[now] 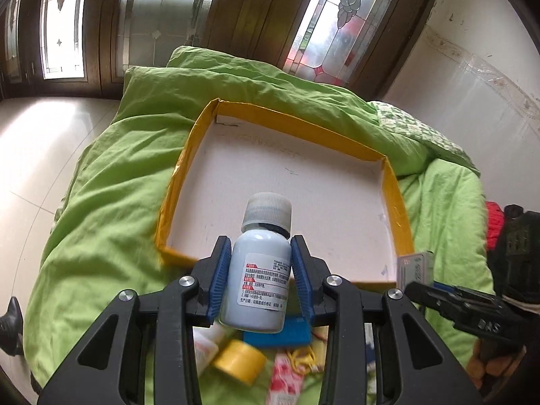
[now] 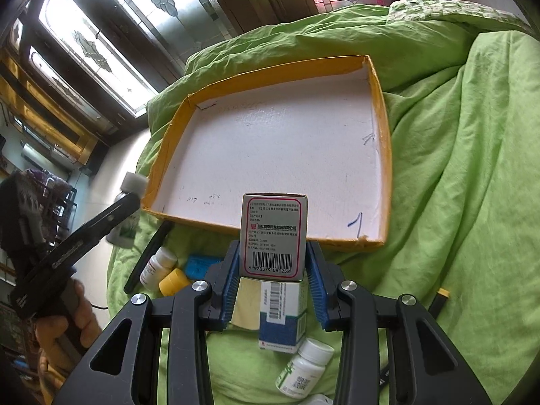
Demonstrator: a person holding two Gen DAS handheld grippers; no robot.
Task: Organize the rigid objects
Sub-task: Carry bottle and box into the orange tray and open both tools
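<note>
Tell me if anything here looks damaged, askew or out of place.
The yellow-walled tray sits on rumpled green bedding; its near right corner is torn and its white floor carries pen scribbles. Loose items remain outside, including a white pill bottle lying on its side.

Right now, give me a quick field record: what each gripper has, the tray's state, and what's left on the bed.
left gripper: shut on bottle, held over the tray's near edge
right gripper: shut on box, held at the tray's near edge
tray: yellow walls, white floor, nothing in it, lying on green duvet
loose items: tape roll, blue case, white bottle, blue-white carton
</note>
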